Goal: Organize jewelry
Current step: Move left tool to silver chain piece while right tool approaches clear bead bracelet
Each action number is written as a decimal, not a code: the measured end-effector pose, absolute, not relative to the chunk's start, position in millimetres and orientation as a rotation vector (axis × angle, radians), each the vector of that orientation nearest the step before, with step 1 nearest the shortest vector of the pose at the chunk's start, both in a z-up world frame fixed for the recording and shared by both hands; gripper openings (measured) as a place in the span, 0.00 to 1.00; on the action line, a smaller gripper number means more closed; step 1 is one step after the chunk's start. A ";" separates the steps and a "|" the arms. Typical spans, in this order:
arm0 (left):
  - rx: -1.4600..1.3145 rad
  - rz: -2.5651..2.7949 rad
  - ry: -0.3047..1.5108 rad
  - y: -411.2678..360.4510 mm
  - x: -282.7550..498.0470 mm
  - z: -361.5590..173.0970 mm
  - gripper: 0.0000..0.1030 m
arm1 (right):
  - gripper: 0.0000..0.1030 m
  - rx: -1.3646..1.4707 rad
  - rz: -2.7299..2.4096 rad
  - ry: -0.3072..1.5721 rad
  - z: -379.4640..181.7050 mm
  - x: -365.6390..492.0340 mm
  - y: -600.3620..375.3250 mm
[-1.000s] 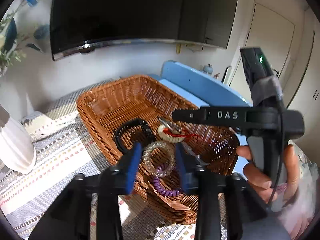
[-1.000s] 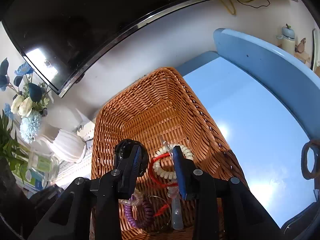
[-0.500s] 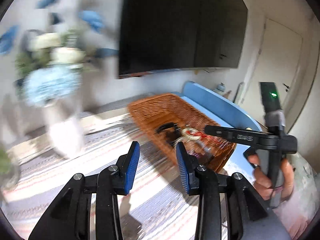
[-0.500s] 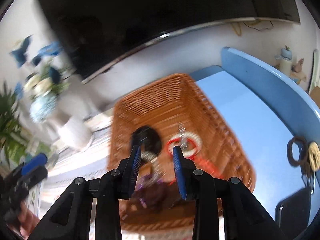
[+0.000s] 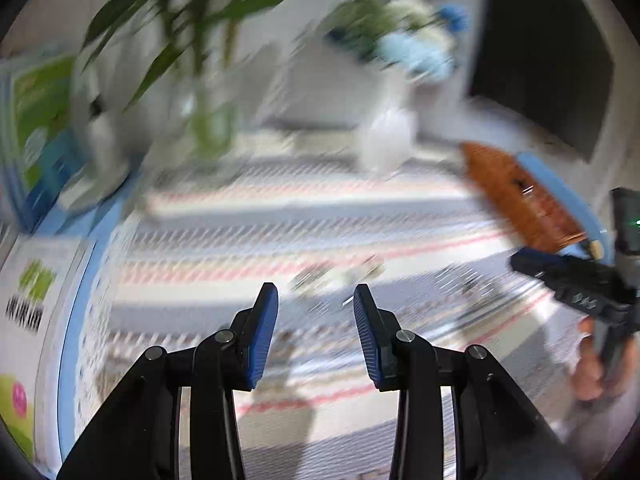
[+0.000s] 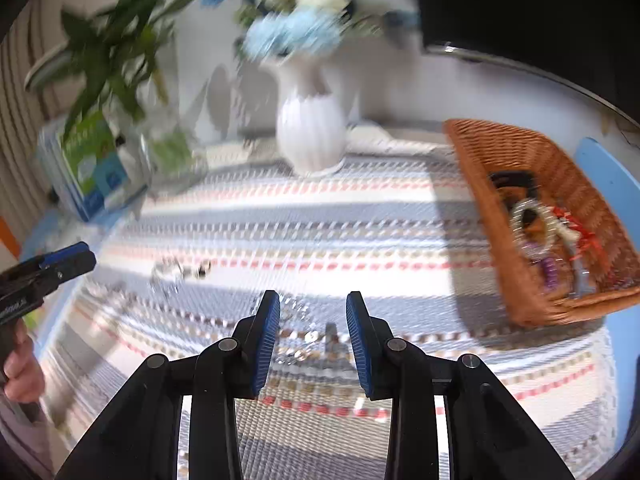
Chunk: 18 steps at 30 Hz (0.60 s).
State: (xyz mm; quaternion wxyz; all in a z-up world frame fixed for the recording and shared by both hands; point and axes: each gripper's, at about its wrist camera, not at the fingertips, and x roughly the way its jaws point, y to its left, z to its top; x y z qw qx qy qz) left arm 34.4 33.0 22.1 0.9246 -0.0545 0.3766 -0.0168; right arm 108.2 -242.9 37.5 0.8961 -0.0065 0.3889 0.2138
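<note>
Hovering over the striped cloth [image 6: 360, 216] on the bench, the right claw [image 6: 313, 332] gapes wide and empty above small blurred jewelry pieces [image 6: 300, 344]. At lower centre of its own view, the left claw [image 5: 316, 332] is also wide. A basket [image 6: 500, 148] at right holds bracelets [image 6: 536, 220].

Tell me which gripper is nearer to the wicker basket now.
Right. The right gripper hovers over the striped cloth beside the wicker basket; the left gripper is across the cloth, farther away.
</note>
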 end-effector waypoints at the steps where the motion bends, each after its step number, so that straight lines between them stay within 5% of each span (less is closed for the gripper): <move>1: -0.121 -0.028 0.792 39.2 34.5 13.1 0.38 | 0.34 -0.028 0.444 0.809 30.7 108.0 -237.5; 6: -0.158 -0.023 0.863 49.6 37.6 -19.5 0.38 | 0.34 -0.070 0.419 0.846 16.1 114.4 -231.2; 18: -0.053 -0.090 0.872 24.6 30.7 -5.6 0.38 | 0.49 0.046 0.458 0.870 17.2 120.5 -245.8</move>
